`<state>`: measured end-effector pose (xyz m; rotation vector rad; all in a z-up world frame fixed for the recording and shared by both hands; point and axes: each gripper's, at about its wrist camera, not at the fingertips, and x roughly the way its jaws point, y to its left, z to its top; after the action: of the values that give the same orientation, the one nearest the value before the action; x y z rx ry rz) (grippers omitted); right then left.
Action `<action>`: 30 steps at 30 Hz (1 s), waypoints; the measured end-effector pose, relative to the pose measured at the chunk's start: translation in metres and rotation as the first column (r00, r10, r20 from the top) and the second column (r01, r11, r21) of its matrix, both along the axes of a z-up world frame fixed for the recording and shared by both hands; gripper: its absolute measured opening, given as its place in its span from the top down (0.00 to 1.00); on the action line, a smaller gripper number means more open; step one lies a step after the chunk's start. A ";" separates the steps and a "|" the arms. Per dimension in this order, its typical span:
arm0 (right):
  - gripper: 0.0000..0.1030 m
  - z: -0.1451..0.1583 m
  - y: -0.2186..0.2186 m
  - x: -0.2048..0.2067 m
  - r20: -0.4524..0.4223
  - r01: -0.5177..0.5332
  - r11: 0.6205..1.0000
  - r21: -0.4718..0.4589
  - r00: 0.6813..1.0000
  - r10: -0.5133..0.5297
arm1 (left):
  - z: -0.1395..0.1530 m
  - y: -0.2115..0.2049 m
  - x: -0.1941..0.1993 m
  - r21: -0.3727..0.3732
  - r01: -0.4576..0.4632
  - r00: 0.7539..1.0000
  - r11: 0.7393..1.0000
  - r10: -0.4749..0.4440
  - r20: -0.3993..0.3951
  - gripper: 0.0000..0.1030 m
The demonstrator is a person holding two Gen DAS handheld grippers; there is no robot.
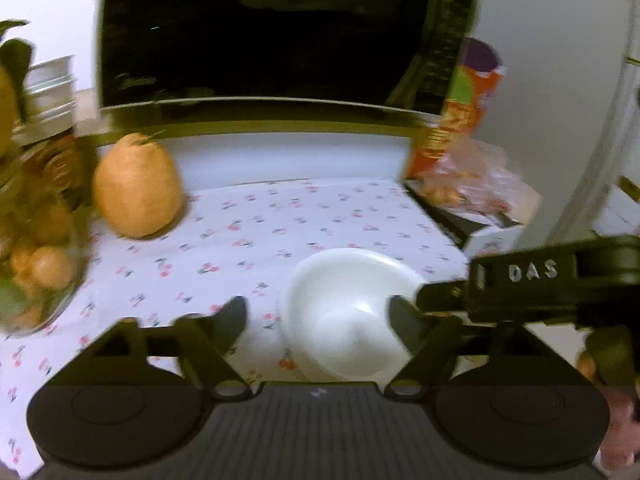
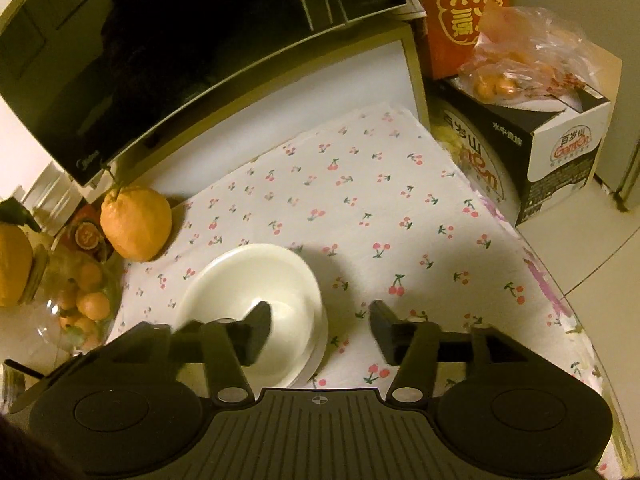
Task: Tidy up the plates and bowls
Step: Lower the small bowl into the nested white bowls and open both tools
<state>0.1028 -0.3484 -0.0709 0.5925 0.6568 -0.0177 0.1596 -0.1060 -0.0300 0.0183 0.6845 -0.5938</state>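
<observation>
Right wrist view: microwave (image 2: 168, 52) is sitting at the back of the cherry-print cloth (image 2: 360, 208), w/ a big orange fruit (image 2: 136, 222) just beside its front corner, near the white bowl (image 2: 248, 280). The bowl is resting on a white plate (image 2: 316, 354), both on the cloth's left part. To the right a black-and-white box (image 2: 540, 160) is reading "Ganten" plus Chinese characters; on top of it a clear plastic bag (image 2: 520, 56) is holding small orange fruits. Behind it a red carton (image 2: 456, 12) is showing large Chinese characters. At left a glass bowl (image 2: 80, 300) is holding more small oranges.

Right gripper (image 2: 320, 320) is standing spread, nothing pinched; its left finger is overlapping the bowl, right finger over bare cloth.

Left wrist view: left gripper (image 1: 318, 316) is spread wide, bowl (image 1: 348, 312) lying between the fingers, untouched as far as visible. The other gripper's body at right is reading "DAS".
</observation>
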 end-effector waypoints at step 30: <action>0.12 -0.020 -0.004 0.025 0.038 -0.055 0.993 0.104 0.998 0.051 | -0.030 -0.026 -0.013 0.183 0.249 0.965 0.951 -0.259 0.033 0.06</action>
<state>0.1282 -0.3527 -0.0911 0.6754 0.6415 0.0774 0.1465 -0.1316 -0.0604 0.2932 0.6833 -0.7753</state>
